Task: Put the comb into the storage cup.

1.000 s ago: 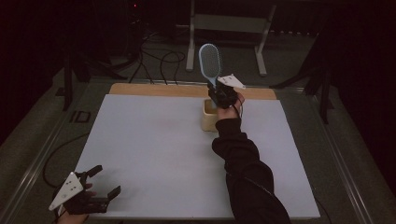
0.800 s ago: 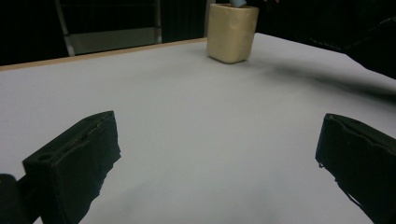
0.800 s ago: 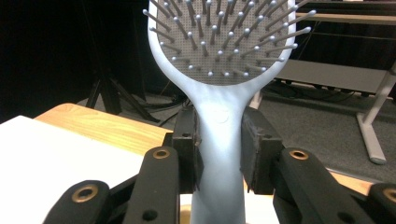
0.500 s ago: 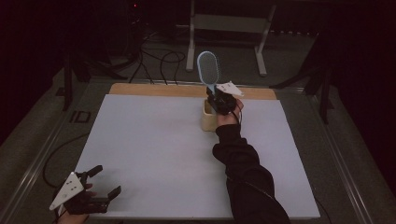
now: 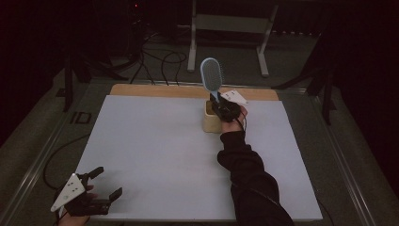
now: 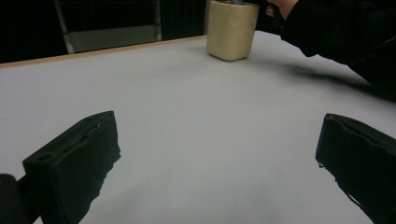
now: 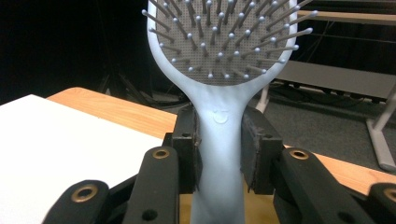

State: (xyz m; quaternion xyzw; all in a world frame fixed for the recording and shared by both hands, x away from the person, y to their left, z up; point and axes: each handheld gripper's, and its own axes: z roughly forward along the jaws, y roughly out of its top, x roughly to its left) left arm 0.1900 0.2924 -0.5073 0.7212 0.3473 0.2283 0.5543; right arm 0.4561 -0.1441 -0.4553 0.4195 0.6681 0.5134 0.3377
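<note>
1. Hairbrush job sits on the white table top (image 5: 155, 150), biggest thing in the scene; a wooden strip (image 5: 155, 90) runs along its far edge.
2. Person's right arm, dark sleeve (image 5: 249, 179), reaches from the near edge toward the far middle of the table.
3. Hairbrush (image 5: 212, 81), pale blue with a grey bristle pad: upright, head up, handle pointing down into the cup. Right gripper view shows the bristles facing the camera (image 7: 219, 37).
4. Cup (image 5: 211, 120), beige, squarish, stands on the table near the far edge, just in front of the wooden strip. Left gripper view shows it upright in the distance (image 6: 232, 29), brush handle entering its top.
5. Right gripper (image 5: 225, 109): clamped on the hairbrush handle, both pads pressed against its sides just below the head (image 7: 219, 154). It hangs right over the cup.
6. Left gripper (image 5: 101, 183): near left corner of the table, well apart from the cup. Jaws spread wide, nothing between them, bare table ahead (image 6: 215, 154).
</note>
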